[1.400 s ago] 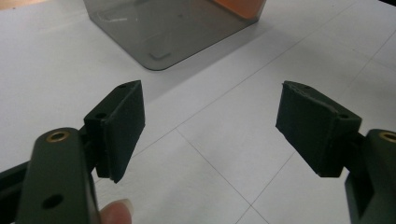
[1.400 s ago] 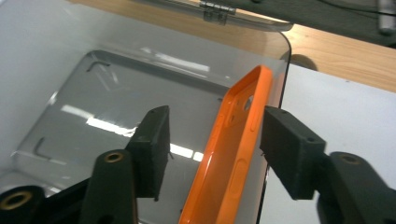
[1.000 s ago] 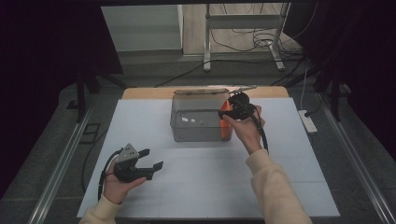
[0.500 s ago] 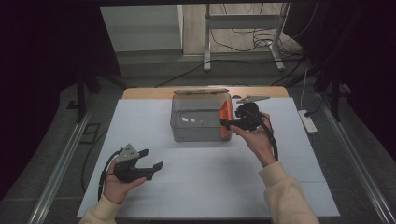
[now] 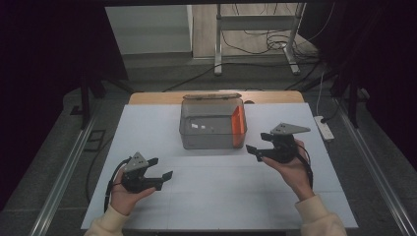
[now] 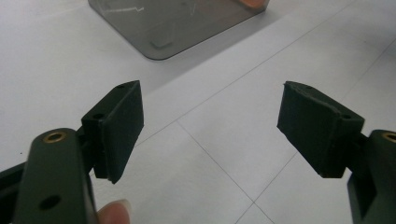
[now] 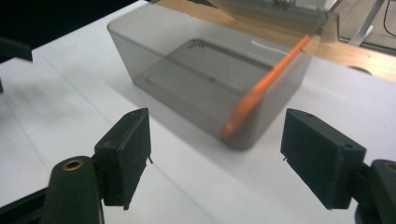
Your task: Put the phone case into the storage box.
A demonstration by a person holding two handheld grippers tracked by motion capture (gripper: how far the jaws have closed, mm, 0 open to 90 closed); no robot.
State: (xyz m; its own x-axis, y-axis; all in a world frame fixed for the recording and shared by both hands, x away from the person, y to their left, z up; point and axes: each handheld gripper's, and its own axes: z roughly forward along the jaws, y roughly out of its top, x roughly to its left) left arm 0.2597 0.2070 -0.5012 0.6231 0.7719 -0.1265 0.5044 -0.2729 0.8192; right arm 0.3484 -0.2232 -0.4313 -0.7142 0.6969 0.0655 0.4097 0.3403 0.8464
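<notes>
A grey see-through box (image 5: 211, 125) stands open at the middle of the white table (image 5: 216, 196). A flat orange piece (image 5: 238, 127) leans inside against its right end. My right gripper (image 5: 257, 142) hovers just right of the box, pointing at it. Its jaws have just been opening and nothing lies between them. In the right gripper view the open gripper (image 7: 217, 149) faces the box (image 7: 187, 79) and the orange piece (image 7: 266, 88). My left gripper (image 5: 163, 167) is held at the near left, open and empty. The left gripper view shows that gripper (image 6: 210, 126) over bare table, the box corner (image 6: 177, 18) ahead.
The box's clear lid (image 5: 211, 96) lies behind it on a wooden strip (image 5: 157, 97) at the table's far edge. A white power strip (image 5: 324, 128) sits off the right edge. Metal rails run along both sides of the table.
My right gripper has drawn away from the box's right end, moving right and toward the person. The orange piece stays leaning in the box. The left hand has kept still.
</notes>
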